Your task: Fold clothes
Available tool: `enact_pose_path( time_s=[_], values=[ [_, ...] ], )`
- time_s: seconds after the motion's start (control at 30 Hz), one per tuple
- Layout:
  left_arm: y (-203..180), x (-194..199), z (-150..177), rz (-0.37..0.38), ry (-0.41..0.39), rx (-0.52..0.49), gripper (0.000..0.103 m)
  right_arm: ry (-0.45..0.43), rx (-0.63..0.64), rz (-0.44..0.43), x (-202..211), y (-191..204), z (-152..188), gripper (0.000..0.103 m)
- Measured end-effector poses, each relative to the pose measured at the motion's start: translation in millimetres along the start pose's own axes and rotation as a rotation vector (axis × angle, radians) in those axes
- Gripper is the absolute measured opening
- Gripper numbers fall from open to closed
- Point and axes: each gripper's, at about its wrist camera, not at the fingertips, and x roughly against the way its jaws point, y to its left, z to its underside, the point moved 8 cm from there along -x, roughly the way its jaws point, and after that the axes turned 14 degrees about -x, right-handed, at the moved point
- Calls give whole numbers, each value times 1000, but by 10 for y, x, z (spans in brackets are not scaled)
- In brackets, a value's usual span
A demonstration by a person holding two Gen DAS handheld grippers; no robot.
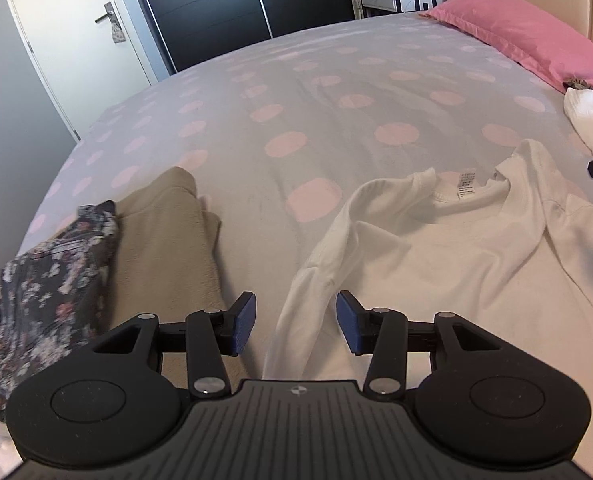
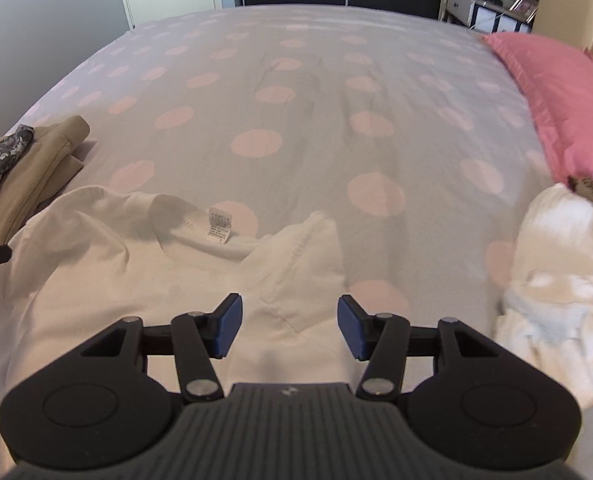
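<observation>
- The white T-shirt [image 1: 476,248] lay spread on the dotted bedspread [image 1: 296,92], its neck hole and care label [image 2: 219,225] turned up toward the far side of the bed
- The left gripper [image 1: 295,326] hung over the shirt's sleeve at the garment's left edge; its blue pads stood apart with nothing pinched, the cloth beneath them and not between
- The right gripper [image 2: 289,328] hovered over the other shoulder, jaws parted and empty as well; the sleeve there was bunched up just ahead of the pads
- To the left sat a folded tan garment [image 1: 168,240] with a dark floral piece [image 1: 52,280] on top, well apart from the shirt's collar
- On the right a heap of white laundry [image 2: 564,280] waited beside the pink pillow [image 2: 564,108]
</observation>
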Motion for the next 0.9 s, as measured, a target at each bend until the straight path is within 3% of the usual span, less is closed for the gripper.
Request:
enact_pose_path(
  time_s=[0.17,0.23,0.3,0.37,0.5,0.7,0.9],
  values=[
    [14,-256,-38,18,-10,19,41,55,2,27,-481,142,87,54],
    [19,-326,-39,25,-11,26,27,76,2,52,-644,167,136,40],
    [33,-370,-23,20,-8,30,15,74,-1,86,-681,112,162,15],
    [72,-357,-4,13,-12,50,7,62,-16,98,-658,44,160,11],
    [167,-223,-24,-4,-37,76,5,2,-17,128,-341,-129,14,10],
    [417,160,-203,-90,-78,121,5,-92,16,234,238,-427,-315,8],
    [725,505,-464,-149,-129,159,4,-212,-38,317,620,-701,-734,8]
  ],
)
